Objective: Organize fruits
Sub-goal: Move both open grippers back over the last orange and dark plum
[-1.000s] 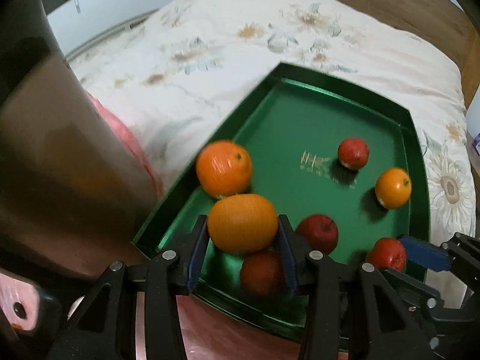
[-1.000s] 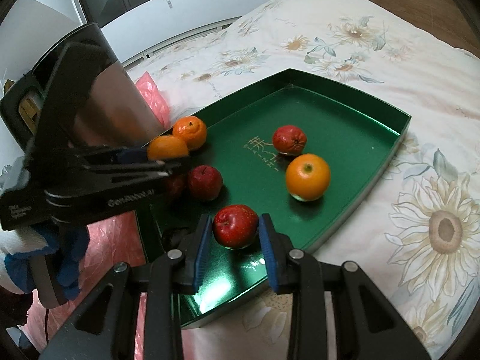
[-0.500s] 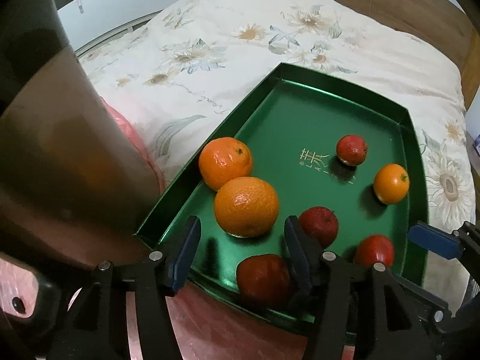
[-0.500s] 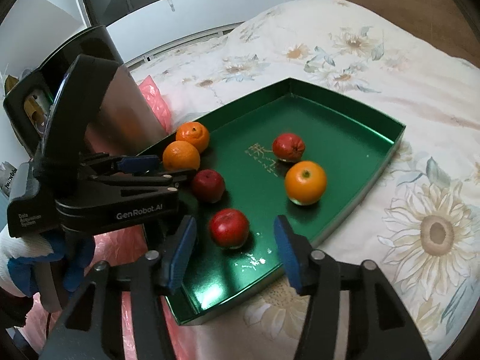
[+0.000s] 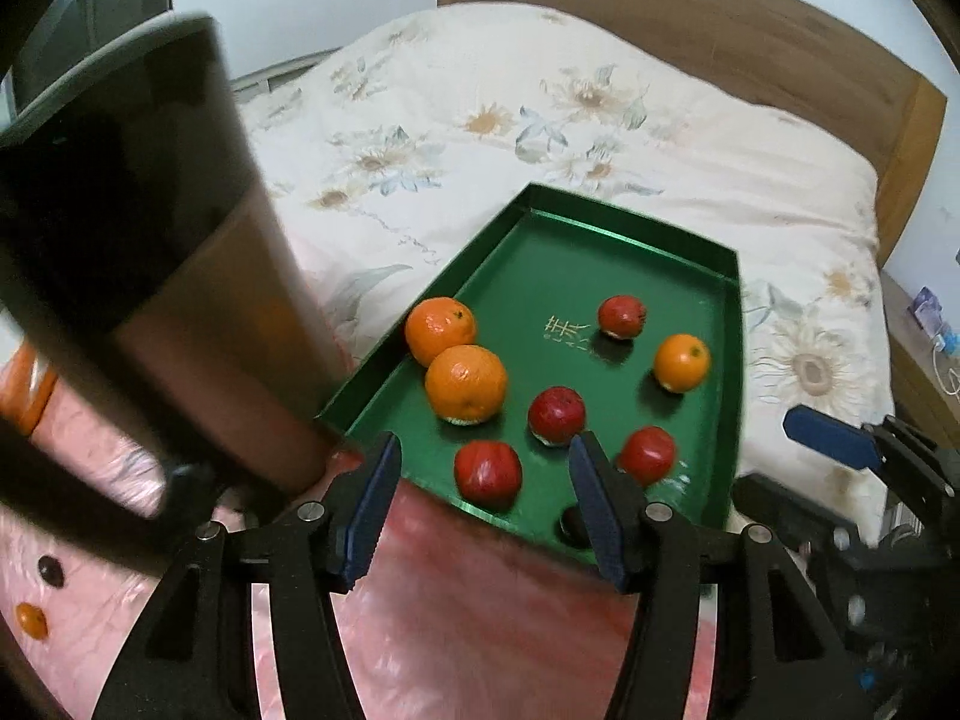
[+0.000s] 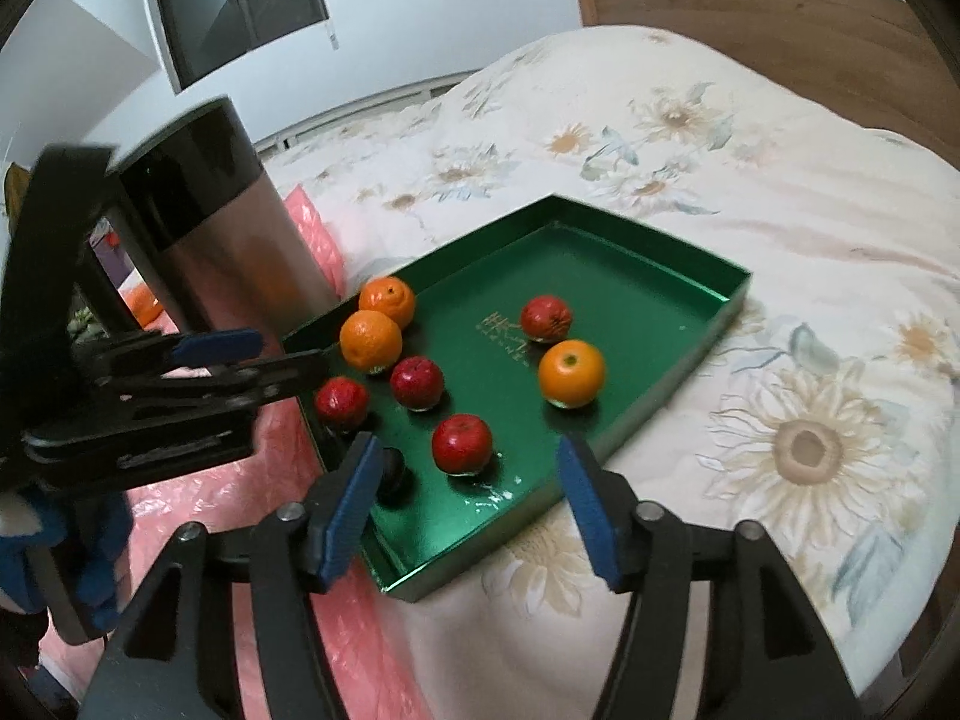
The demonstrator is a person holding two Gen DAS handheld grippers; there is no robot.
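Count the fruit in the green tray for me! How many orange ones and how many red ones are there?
Orange fruits: 3
Red fruits: 4
Total in the green tray: 7

left gripper: black frame, blue finger pads, silver screws
right gripper: same build
hand: apparently blue-and-white glove
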